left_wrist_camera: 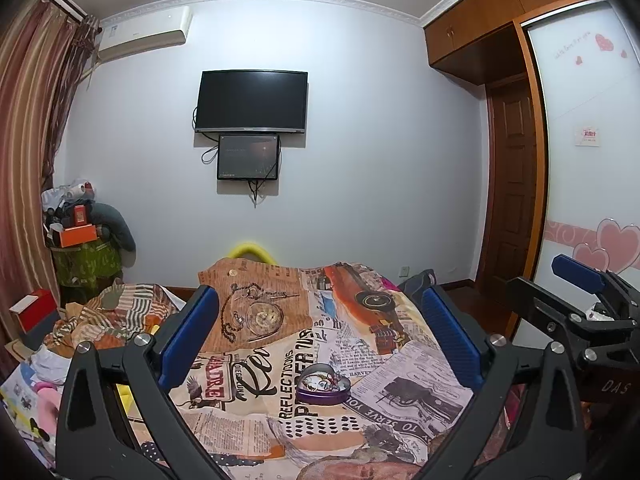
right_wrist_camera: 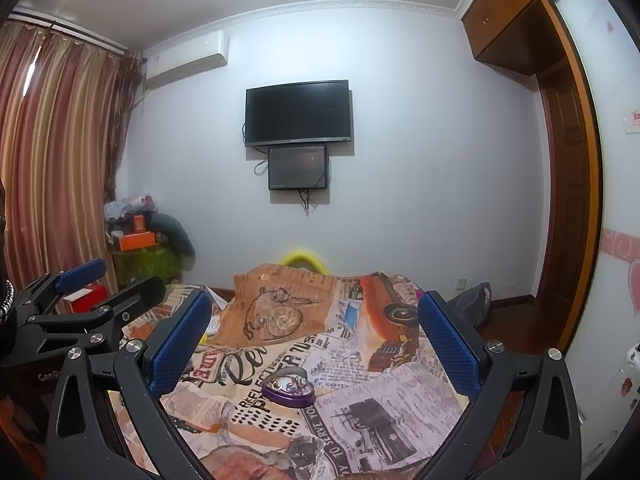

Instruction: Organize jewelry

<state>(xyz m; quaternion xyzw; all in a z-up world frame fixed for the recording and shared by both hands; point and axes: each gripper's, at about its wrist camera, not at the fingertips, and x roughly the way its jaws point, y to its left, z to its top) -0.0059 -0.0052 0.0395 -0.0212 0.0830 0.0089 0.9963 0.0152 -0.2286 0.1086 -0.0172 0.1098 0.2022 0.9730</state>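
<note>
**Both Grippers Spread Above Bed; Jewelry Tin at Lower Centre**

Left gripper (left_wrist_camera: 320, 336): jaws spread wide, blue pads at the left and right of the lower frame, holding nothing. Between them, in the lower centre of the left wrist view, sits the heart-shaped purple tin (left_wrist_camera: 323, 389).

The tin rests on the bed cover (left_wrist_camera: 400, 380), a newspaper-and-vintage-car print. It is open at the top; small pieces of jewelry (left_wrist_camera: 320, 381) lie inside, too small to identify individually.

Right gripper (right_wrist_camera: 316, 336): jaws likewise spread wide, holding nothing. The same tin (right_wrist_camera: 289, 391) appears in the lower centre of the right wrist view, between and apart from both pads.

Each gripper shows in the other's view: the right gripper (left_wrist_camera: 580, 292) at the right edge, the left gripper (right_wrist_camera: 80, 288) at the left edge.

Background: a dark television (left_wrist_camera: 251, 102) in the upper centre, mounted on the wall with a smaller screen (left_wrist_camera: 248, 157) just below it. Striped curtains (left_wrist_camera: 28, 120) fill the left edge; a wooden wardrobe (left_wrist_camera: 480, 32) occupies the upper right.
</note>
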